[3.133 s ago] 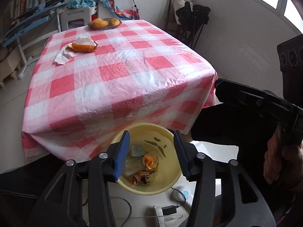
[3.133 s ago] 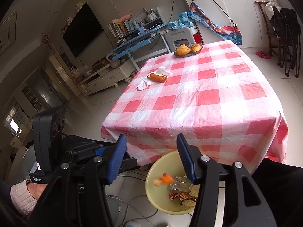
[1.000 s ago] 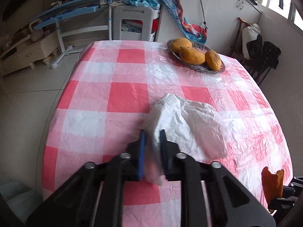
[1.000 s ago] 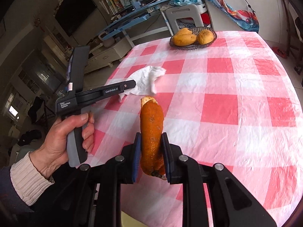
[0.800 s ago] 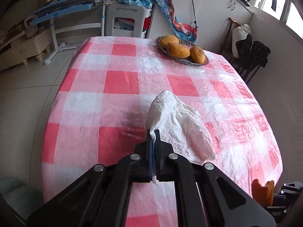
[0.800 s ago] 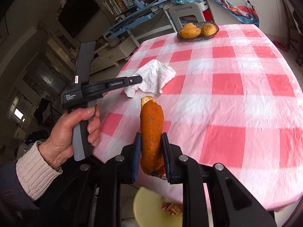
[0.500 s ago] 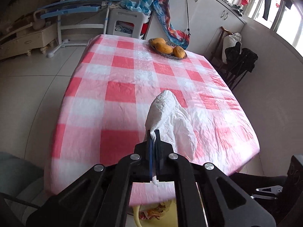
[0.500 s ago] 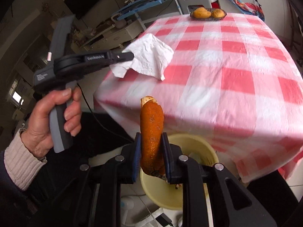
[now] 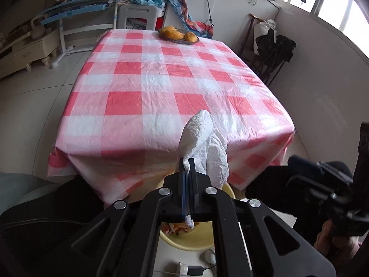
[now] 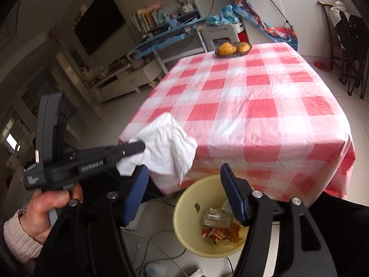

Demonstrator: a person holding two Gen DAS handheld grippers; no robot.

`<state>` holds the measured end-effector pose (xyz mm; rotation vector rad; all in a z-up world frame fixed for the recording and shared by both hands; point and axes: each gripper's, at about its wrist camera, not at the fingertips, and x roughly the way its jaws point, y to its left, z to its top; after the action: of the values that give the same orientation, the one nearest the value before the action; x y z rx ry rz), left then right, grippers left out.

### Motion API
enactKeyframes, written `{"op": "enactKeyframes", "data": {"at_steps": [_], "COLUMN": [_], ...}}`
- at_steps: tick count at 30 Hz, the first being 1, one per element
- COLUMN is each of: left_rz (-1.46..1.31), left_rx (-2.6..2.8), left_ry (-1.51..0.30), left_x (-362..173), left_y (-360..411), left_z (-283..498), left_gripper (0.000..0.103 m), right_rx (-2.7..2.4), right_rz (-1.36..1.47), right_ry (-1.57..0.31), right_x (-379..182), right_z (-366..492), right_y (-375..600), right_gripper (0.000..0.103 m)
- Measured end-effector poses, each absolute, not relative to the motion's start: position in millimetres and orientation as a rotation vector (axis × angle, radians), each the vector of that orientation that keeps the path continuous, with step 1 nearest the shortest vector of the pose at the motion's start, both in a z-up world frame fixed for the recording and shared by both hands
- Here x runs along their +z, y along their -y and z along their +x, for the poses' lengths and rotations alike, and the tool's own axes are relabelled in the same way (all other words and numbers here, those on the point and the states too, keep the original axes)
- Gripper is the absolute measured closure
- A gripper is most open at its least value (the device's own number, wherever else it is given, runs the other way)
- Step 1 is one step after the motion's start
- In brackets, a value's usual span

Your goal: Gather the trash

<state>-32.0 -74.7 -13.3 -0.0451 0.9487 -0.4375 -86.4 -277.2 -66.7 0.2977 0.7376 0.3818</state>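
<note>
Only fruit (image 9: pixel 177 34) is left on the tabletop (image 9: pixel 147 87). A tissue (image 9: pixel 203 143) is pinched in the shut left claw (image 9: pixel 188 173) above the bin (image 10: pixel 184 217); the right claw (image 10: pixel 184 194) has just been opened and is empty.

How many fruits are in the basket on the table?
3 show in the left wrist view, side by side in the basket at the table's far end: left fruit, middle fruit, right fruit. More could be hidden behind them.

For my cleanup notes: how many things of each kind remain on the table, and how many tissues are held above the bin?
Fruit bowl on the table: 1
Fruits in it: 3 visible
Tissue held in the left gripper, near the bin: 1
Total: 5
</note>
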Motion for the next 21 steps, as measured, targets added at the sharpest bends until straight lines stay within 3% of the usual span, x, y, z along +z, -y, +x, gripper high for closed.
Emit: {"op": "enactKeyframes", "data": {"at_steps": [9, 12, 14, 21], "left_rz": [0.24, 0.26, 0.248, 0.17], "left_rx": [-0.514, -0.5, -0.475, -0.421], "left_ry": [-1.148, -1.157, -1.132, -1.006], "left_x": [-64.9, -67.7, -61.9, -37.6], "left_y": [117.6, 118.4, 114.1, 99.5], "left_z": [-63.0, -66.0, -66.3, -66.0], "left_gripper": [0.099, 0.08, 0.051, 0.03], "right_rx": [0.347, 0.339, 0.333, 0.306], "right_rz": [0.307, 0.304, 0.302, 0.286], "right_ry": [-0.691, -0.686, -0.681, -0.661], "right_x": [-59.6, -58.0, -57.8, -56.5], "right_z": [-87.9, -94.4, -95.2, -99.3], "right_y": [279.3, 279.3, 279.8, 279.5], "right_gripper": [0.04, 0.035, 0.033, 0.025]}}
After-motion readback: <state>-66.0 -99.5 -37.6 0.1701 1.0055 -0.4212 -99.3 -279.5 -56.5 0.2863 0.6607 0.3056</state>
